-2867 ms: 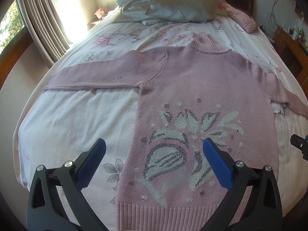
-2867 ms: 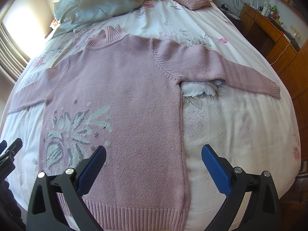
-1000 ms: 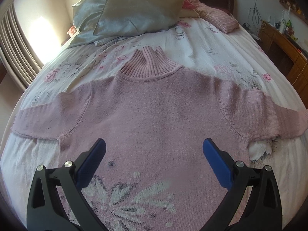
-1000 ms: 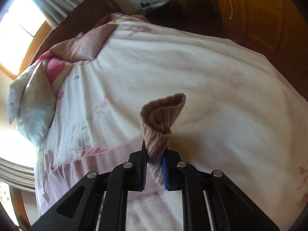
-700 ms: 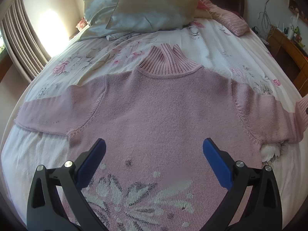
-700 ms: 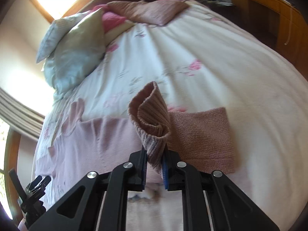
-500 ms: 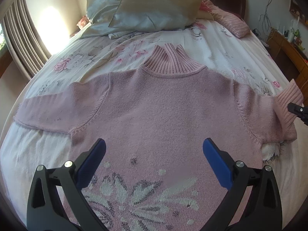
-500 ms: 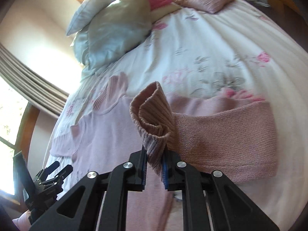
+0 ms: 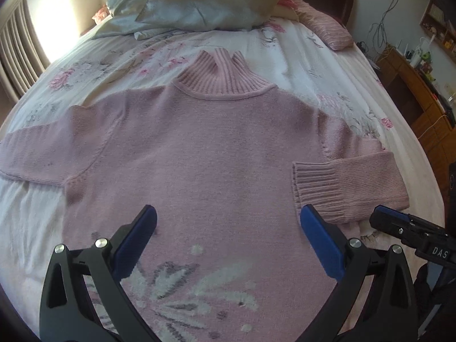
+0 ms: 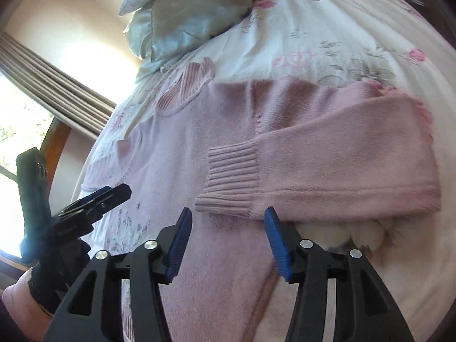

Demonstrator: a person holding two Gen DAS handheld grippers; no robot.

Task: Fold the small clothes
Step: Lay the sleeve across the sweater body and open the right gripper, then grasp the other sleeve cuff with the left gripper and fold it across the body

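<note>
Just ahead of the right gripper, folded sleeve cuff.

Sweater hem below both frames' lower edges.

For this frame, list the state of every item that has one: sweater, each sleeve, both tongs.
pink sweater: flat on the bed, front up
right sleeve: folded in, cuff on the body
left sleeve: stretched straight out, unfolded
left tongs: open, empty, over the sweater
right tongs: open, empty, by the cuff
</note>
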